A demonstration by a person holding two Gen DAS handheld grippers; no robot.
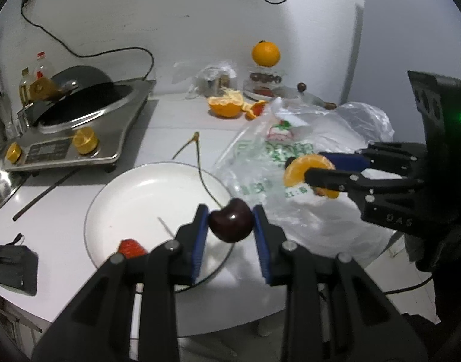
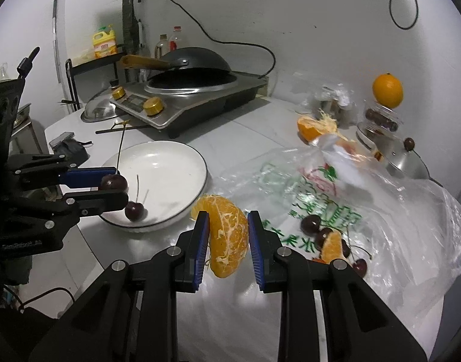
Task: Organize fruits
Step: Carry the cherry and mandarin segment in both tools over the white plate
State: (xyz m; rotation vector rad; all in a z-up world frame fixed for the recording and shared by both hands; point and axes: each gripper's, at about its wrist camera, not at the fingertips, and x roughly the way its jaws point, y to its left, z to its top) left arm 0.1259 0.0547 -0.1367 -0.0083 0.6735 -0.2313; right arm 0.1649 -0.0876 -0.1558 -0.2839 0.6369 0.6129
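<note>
My left gripper is shut on a dark cherry with a long stem, held above the right edge of the white plate. A strawberry lies on the plate's near side. My right gripper is shut on a peeled orange piece, held above the table between the plate and the plastic bag. A second cherry lies on the plate. In the right wrist view the left gripper holds its cherry over the plate.
Several cherries and an orange segment lie on the plastic bag. A half-peeled orange, a whole orange on a jar, an induction cooker with wok, a pot lid and a phone stand around.
</note>
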